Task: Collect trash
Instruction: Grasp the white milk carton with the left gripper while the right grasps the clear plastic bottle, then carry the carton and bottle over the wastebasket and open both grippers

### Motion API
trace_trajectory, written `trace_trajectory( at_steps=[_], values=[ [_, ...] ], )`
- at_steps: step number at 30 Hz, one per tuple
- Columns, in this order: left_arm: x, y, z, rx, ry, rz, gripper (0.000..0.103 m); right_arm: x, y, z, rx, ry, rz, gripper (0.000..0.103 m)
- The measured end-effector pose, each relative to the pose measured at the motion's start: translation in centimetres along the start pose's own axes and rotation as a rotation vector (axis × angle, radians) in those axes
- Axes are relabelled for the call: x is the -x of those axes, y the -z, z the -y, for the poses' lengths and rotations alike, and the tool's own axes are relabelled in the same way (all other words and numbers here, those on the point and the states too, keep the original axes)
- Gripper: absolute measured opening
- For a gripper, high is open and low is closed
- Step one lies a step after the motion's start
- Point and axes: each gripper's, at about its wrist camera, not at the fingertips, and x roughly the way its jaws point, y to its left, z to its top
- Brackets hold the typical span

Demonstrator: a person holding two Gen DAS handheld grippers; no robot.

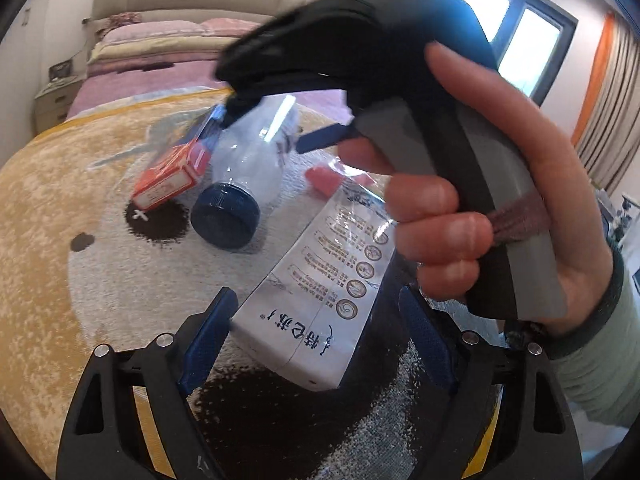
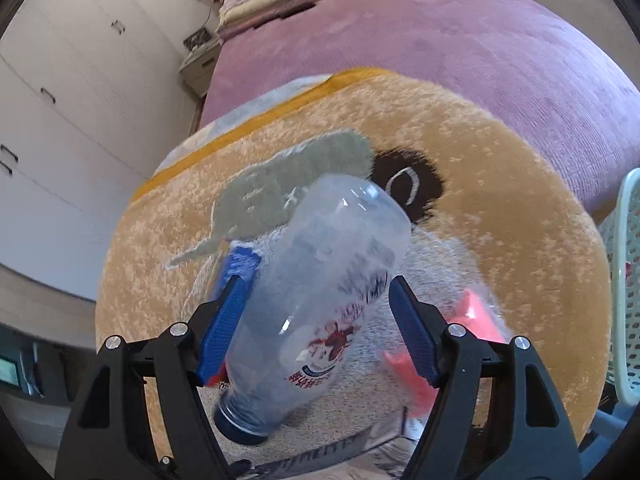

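The clear bottle (image 2: 320, 292) lies on its side on the bear-patterned rug (image 2: 500, 208), blue cap toward the camera, between the spread fingers of the right gripper (image 2: 316, 328), which is released and not pressing it. Centre the pads on the bottle's body before squeezing, since it may roll. The left gripper (image 1: 316, 344), also released, straddles the white carton (image 1: 316, 304) lying just in front of the bottle

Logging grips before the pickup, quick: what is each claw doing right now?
Left claw: open, straddling the flat white printed plastic packet, not clamped.
Right claw: open around the clear plastic bottle with dark blue cap, not squeezing it.
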Motion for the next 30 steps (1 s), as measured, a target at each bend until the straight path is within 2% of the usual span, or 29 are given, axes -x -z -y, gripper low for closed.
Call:
trace_trajectory(
  at_steps=[2, 4, 6, 12, 16, 22, 25, 30],
  values=[
    [-0.2, 0.1, 0.3, -0.004, -0.002, -0.005, 0.08, -0.9, -0.1, -0.1, -0.008, -0.028, -0.042, 0.07],
    [-0.2, 0.3, 0.3, -0.001, -0.004, -0.009, 0.08, -1.6, 0.0, 0.2, -0.016, -0.064, -0.07, 0.062],
    [-0.1, 0.4, 0.2, 0.006, -0.011, -0.013, 0.08, -1.4, 0.1, 0.2, -0.002, -0.06, -0.06, 0.059],
    [-0.6, -0.2, 1.1, -0.03, -0.08, -0.015, 0.08, 1.6, 0.5, 0.3, 0.054, -0.08, 0.019, 0.057],
    [-1.8, -1.4, 3.0, -0.105, -0.164, -0.042, 0.081, 4.9, 0.2, 0.6, 0.103, -0.075, 0.11, 0.056],
    [-3.9, -2.9, 5.5, -0.205, -0.258, -0.098, 0.08, 8.6, 0.2, 2.0, 0.125, -0.082, 0.195, 0.056],
    [-4.5, -3.1, 6.3, -0.229, -0.292, -0.126, 0.076, 10.5, 0.6, 3.3, 0.133, -0.066, 0.237, 0.056],
    [-4.8, -4.0, 6.6, -0.192, -0.283, -0.114, 0.06, 12.9, 1.5, 5.1, 0.152, -0.07, 0.27, 0.056]
  ],
)
